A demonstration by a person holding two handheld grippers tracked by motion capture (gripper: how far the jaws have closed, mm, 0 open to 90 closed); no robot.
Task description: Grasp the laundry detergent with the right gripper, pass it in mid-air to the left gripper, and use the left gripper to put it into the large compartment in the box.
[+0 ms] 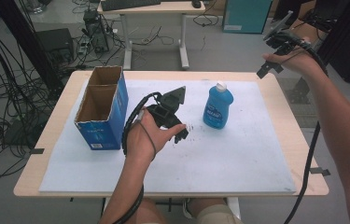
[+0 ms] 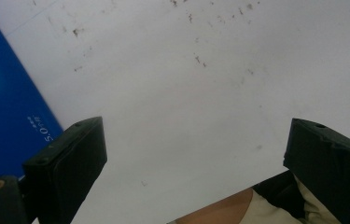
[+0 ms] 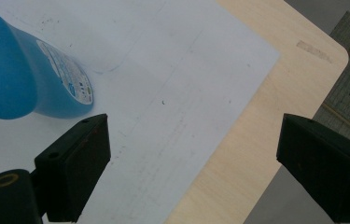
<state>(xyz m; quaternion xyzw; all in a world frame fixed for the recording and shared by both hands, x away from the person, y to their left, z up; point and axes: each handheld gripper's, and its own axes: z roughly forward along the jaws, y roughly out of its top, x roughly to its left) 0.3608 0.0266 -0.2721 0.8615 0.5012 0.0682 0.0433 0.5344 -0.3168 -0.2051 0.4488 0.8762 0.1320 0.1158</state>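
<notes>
- Nearest the high camera, the person's knees and left forearm come in from the bottom edge, the forearm angled up toward the middle of the white sheet (image 1: pixel 238 158).
- Left gripper (image 1: pixel 180 135) hovers low over the sheet between the blue carton (image 1: pixel 101 107) and the blue bottle (image 1: pixel 218 105), close to both but touching neither; its jaws stand spread wide with only bare, speckled sheet between them, which reads as a gripper waiting for something to take.
- From the left gripper view the carton's printed side (image 2: pixel 4 116) sits just beside one jaw.
- Upright on the sheet, cap on, the bottle stands right of centre, apart from the carton, whose two open-topped compartments look empty — probably where the bottle is meant to go.
- Right gripper (image 1: pixel 269 69) is held high beyond the table's far right corner, jaws spread and empty, looking down past the bottle (image 3: pixel 23 74).
- Wooden table (image 1: pixel 298 154) frames the sheet.
- Beyond, grey floor with tangled cables (image 1: pixel 4 93), a desk (image 1: pixel 154 9) and dark equipment.
</notes>
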